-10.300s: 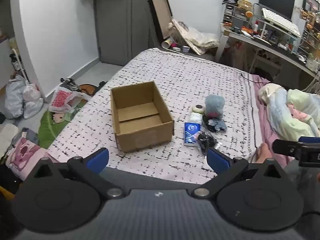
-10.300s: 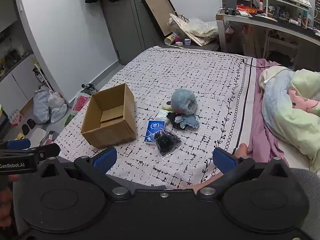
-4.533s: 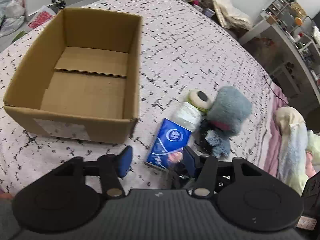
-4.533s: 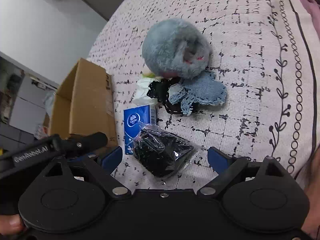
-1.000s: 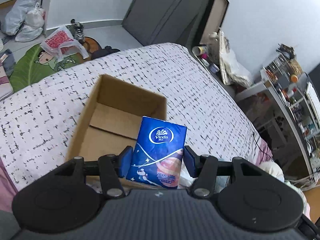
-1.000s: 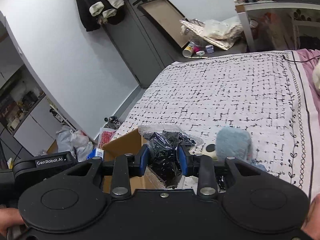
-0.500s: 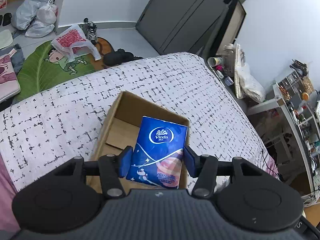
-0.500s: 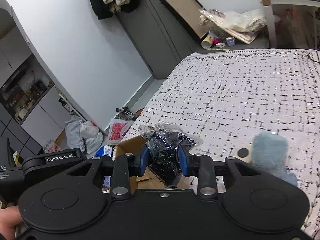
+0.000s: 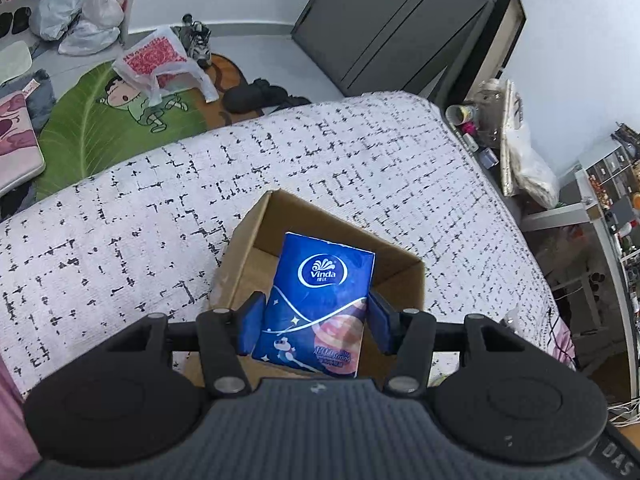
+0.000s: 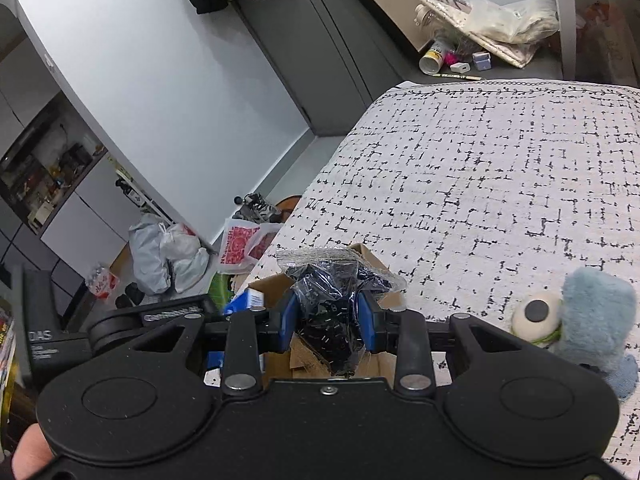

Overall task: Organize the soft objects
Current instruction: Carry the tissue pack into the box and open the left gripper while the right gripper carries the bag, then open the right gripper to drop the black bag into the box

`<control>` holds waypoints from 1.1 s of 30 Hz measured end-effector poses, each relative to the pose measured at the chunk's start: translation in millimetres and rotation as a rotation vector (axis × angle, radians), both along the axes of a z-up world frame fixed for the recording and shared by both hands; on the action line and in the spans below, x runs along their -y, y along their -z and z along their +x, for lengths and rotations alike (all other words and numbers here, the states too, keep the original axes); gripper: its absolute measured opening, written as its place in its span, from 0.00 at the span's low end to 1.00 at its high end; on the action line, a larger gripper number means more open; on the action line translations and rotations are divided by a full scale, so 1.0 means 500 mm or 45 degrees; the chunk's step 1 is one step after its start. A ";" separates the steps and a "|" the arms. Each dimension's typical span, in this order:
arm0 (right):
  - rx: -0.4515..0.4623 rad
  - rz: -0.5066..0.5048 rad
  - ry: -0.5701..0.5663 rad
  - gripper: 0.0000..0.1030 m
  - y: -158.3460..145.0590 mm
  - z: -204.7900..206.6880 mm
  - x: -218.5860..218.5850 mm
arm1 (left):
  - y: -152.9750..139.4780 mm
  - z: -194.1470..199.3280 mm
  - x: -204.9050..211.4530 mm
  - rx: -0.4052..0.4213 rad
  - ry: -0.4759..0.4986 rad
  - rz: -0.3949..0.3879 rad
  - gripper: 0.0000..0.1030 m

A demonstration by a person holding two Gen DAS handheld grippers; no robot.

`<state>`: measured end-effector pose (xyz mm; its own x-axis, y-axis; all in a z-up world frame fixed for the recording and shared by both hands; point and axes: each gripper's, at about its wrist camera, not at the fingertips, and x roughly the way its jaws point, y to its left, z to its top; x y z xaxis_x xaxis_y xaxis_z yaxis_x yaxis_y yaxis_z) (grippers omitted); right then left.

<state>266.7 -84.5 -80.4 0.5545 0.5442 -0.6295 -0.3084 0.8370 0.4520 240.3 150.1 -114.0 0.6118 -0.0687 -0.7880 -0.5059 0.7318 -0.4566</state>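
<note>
My left gripper [image 9: 316,322] is shut on a blue Vinda tissue pack [image 9: 322,300] and holds it above the open cardboard box [image 9: 248,248] on the bed. My right gripper [image 10: 327,322] is shut on a clear bag of black items [image 10: 332,312], also held above the box [image 10: 370,258]. The left gripper and the tissue pack [image 10: 250,300] show at the left in the right wrist view. A blue fluffy toy [image 10: 596,320] and a cream roll [image 10: 536,314] lie on the bed to the right of the box.
The bed has a white cover with black marks [image 9: 120,232]. Beyond its edge the floor holds a green mat [image 9: 100,124], plastic bags [image 10: 168,256] and shoes [image 9: 256,94]. A dark wardrobe [image 9: 400,20] and a cluttered desk [image 9: 600,208] stand behind.
Both grippers have lifted their loads from the bed and carried them left. In the last second they moved over the box, which now sits lower and nearer in both views.
</note>
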 end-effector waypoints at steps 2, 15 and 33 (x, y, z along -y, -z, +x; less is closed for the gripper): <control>0.006 -0.004 0.001 0.31 -0.001 0.004 -0.008 | 0.009 0.013 -0.002 -0.023 0.009 0.009 0.52; -0.025 -0.022 0.019 0.31 0.023 0.030 -0.026 | 0.015 0.055 -0.001 -0.060 0.074 0.029 0.65; -0.066 -0.006 -0.034 0.33 0.040 0.069 -0.088 | -0.063 -0.003 -0.053 0.008 -0.006 0.136 0.97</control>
<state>301.1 -40.5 -100.4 0.5065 0.5555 -0.6595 -0.3072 0.8309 0.4639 238.8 176.3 -82.5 0.6172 0.0185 -0.7866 -0.5066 0.7743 -0.3792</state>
